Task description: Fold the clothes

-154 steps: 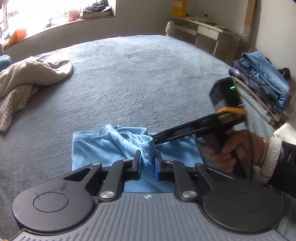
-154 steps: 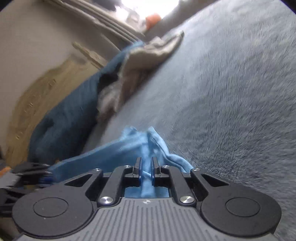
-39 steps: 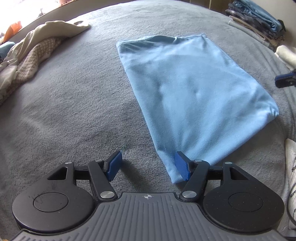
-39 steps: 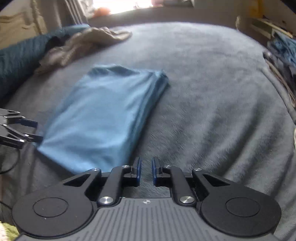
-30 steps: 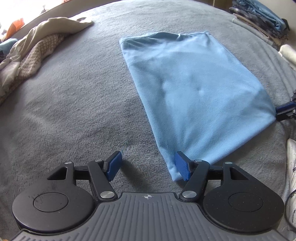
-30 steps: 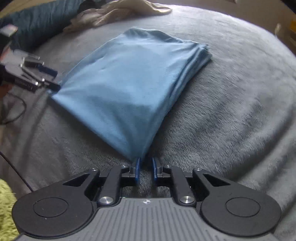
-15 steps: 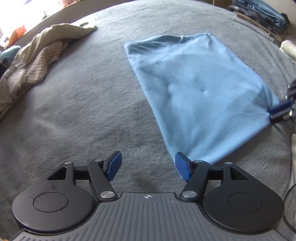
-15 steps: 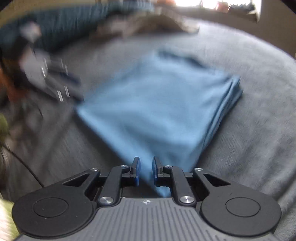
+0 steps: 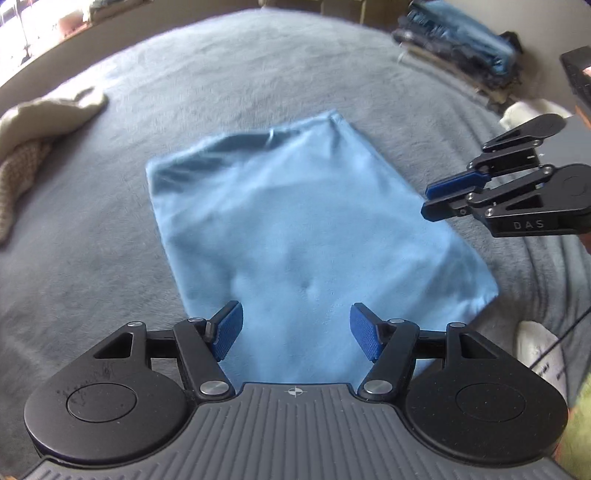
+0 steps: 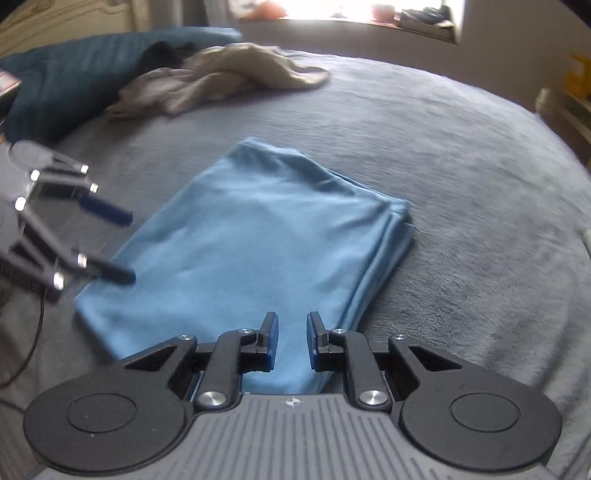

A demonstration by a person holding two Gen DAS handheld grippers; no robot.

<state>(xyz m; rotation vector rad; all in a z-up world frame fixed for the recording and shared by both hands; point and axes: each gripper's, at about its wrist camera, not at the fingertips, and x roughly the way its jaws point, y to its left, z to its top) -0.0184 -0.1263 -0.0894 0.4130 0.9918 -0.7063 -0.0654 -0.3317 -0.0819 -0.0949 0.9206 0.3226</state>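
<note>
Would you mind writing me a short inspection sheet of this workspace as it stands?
Surface: grey blanket covering the bed, soft and slightly rippled.
Job's things: light blue garment, folded into a flat rectangle with layered edges on one side.
Clutter: beige clothes heap beyond the garment; stack of folded clothes at the far edge; dark blue bedding.
Grippers: left gripper open above the garment, holding nothing; right gripper jaws opening, narrow gap, nothing gripped.
Cables: thin dark cable beside the left gripper.
Surroundings: bright window sill; yellow box on a shelf.
</note>
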